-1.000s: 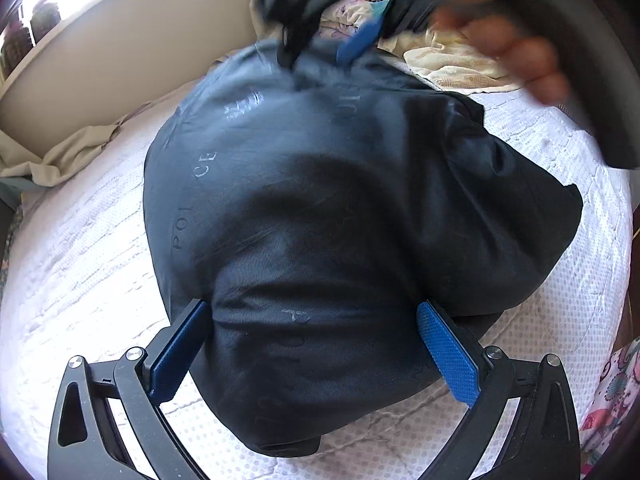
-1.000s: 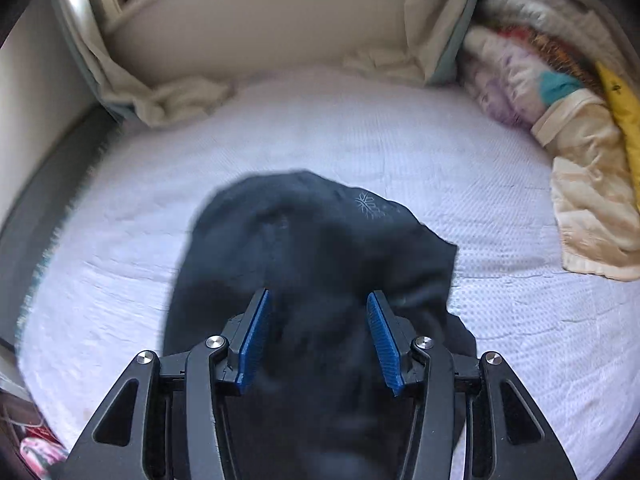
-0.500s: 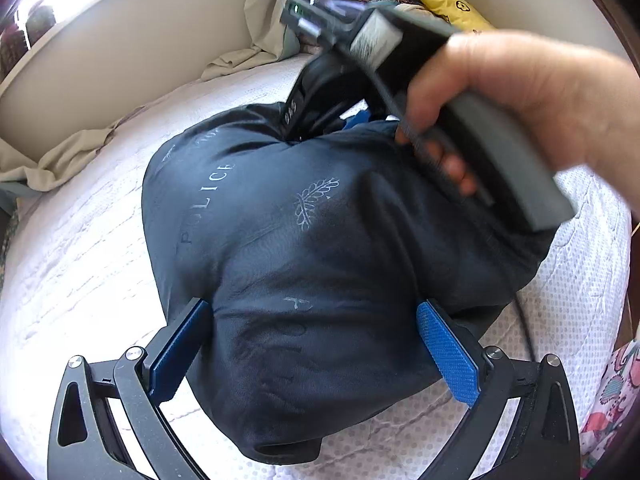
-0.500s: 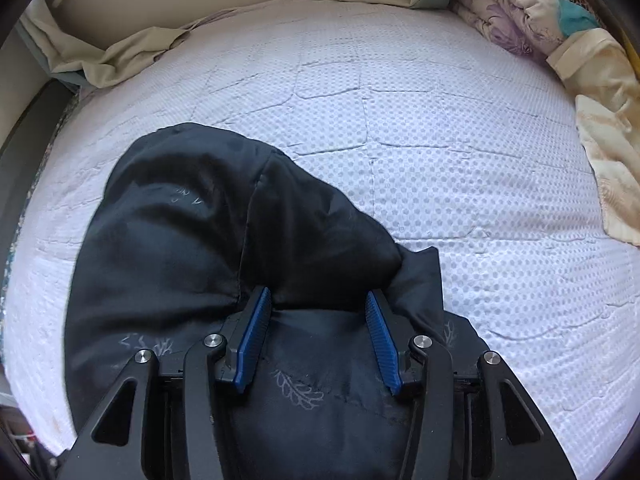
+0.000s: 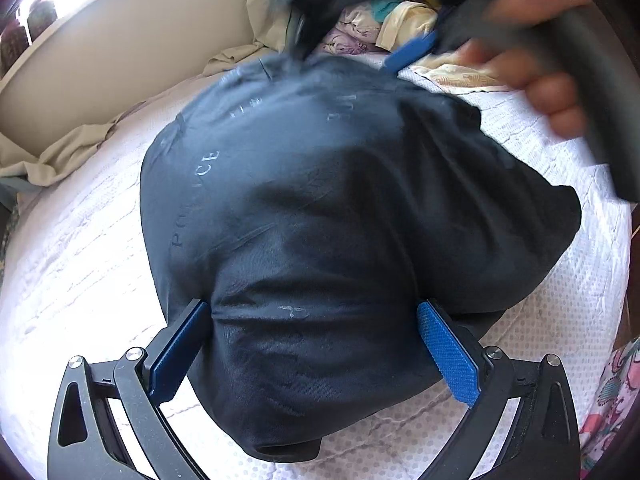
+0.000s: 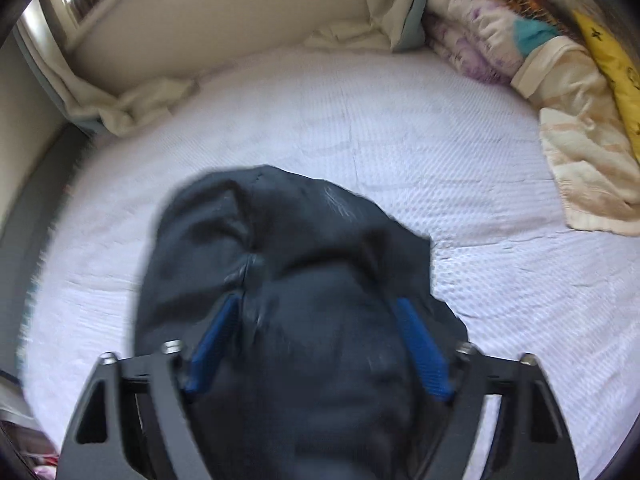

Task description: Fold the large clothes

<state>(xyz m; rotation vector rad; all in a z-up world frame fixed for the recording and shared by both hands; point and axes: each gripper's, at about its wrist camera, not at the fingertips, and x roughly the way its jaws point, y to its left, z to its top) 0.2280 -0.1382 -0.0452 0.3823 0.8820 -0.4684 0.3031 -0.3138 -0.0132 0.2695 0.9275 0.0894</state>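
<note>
The dark garment (image 5: pixel 320 216) is lying bunched on the white quilted bed (image 5: pixel 80 264), and in the left wrist view it is filling most of the frame, with pale "POLICE" lettering running along its left side. The left gripper (image 5: pixel 316 344) is sitting with its jaws spread wide, a thick fold of the cloth bulging up between the two blue pads and touching both; nothing is being pinched. Only this view is showing the person's right hand (image 5: pixel 536 68), blurred, at the top right, gripping the handle of the right gripper (image 5: pixel 408 54) above the garment's far edge.

In the right wrist view the garment (image 6: pixel 288 264) is draping up between the right gripper's (image 6: pixel 316 344) parted blue pads and hiding the space between them; whether cloth is caught there I cannot tell. This view alone is showing the garment's far outline against the bed (image 6: pixel 360 120), the beige sheet (image 6: pixel 132 104) crumpled against the headboard, and the pile of folded linens (image 6: pixel 532 60) at the right.
</note>
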